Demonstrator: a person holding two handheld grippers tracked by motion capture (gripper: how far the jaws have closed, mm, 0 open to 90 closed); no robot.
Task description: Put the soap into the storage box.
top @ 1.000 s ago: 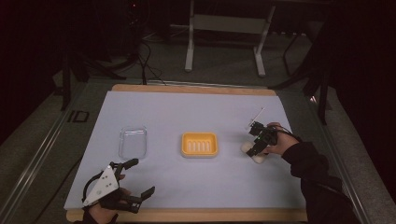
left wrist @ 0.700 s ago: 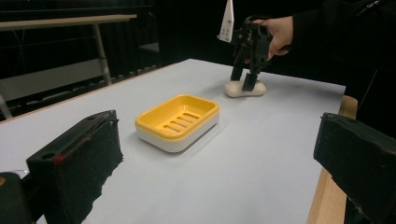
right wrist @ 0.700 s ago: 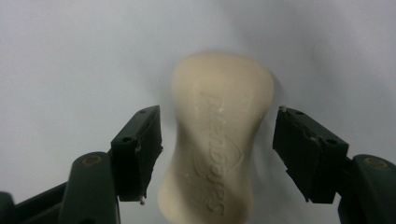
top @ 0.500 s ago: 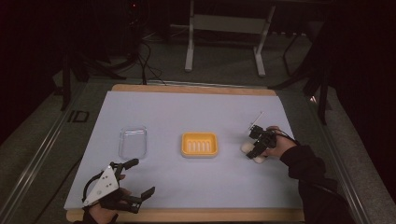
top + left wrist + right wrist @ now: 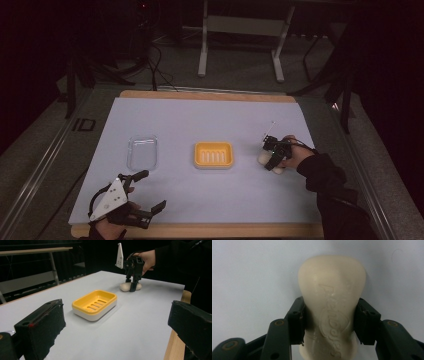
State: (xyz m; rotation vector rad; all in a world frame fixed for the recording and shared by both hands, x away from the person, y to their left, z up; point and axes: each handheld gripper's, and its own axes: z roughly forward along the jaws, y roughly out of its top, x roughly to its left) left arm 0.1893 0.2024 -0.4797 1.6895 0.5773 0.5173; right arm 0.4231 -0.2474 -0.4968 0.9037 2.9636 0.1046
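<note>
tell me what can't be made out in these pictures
- Near end of the soap bar: right gripper view, cut off by the bottom edge and flanked by the right gripper, whose pads have just closed on it.
- Embossed lettering on the soap: right gripper view, too faint to read.
- Inside of the clear tray: high view, too small and glary to judge.
- Left gripper: high view, bottom edge crops its hand.

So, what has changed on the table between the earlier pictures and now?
The right gripper came down a little onto the cream oval soap bar, and its fingers have just been closing; they now press on the bar's two sides. The soap bar lies on the table. The left gripper, the yellow plastic soap dish and the clear plastic lid stayed in place.
</note>
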